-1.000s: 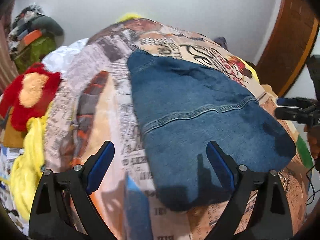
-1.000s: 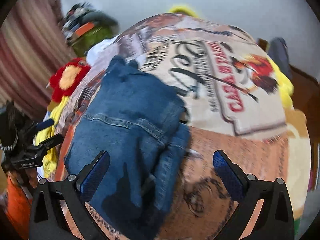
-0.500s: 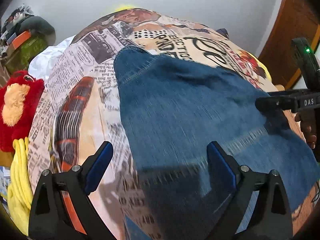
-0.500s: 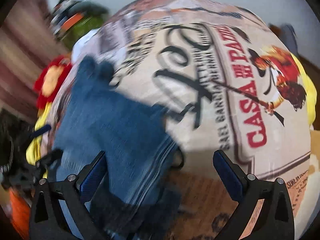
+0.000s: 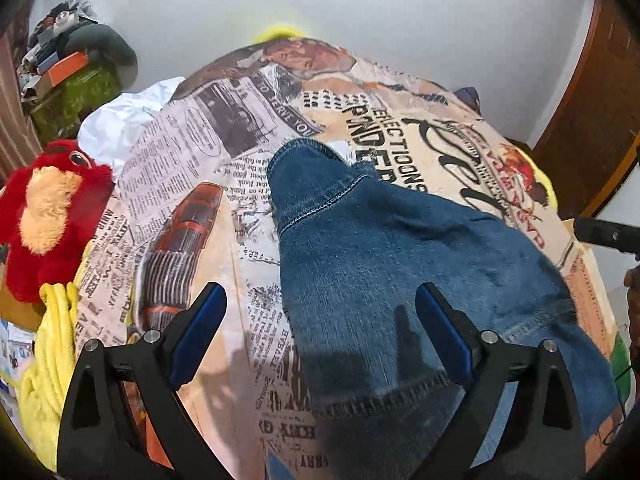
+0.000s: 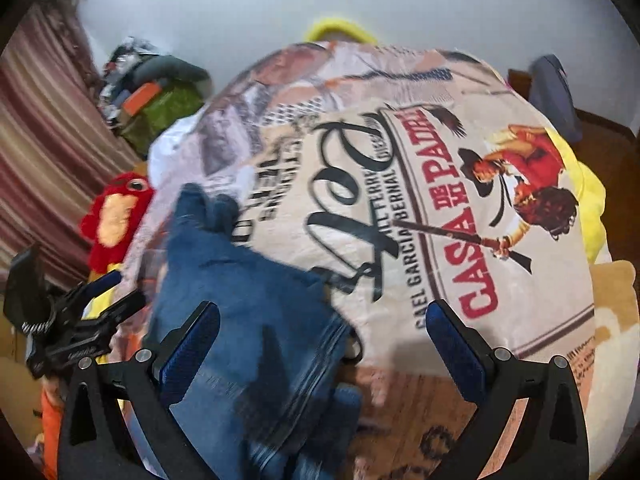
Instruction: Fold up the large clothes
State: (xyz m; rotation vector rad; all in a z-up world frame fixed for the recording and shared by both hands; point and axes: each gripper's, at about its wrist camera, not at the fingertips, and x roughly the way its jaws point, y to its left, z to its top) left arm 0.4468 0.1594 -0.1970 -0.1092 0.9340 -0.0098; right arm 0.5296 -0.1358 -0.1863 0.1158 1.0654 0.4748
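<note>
One folded pair of jeans on printed bedspread, left gripper and right gripper both released, empty.

Both grippers drawn nearer over the jeans, denim now filling more view

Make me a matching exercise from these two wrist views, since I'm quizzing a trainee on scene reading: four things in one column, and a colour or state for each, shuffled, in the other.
Things
1. jeans
2. plush toy
3. left gripper
4. bedspread

Colour or state
A. red with a tan face, at the bed's edge
B. open, holding nothing
C. blue denim, lying folded on the bed
D. newspaper and poster print

Pairs: 1-C, 2-A, 3-B, 4-D
</note>
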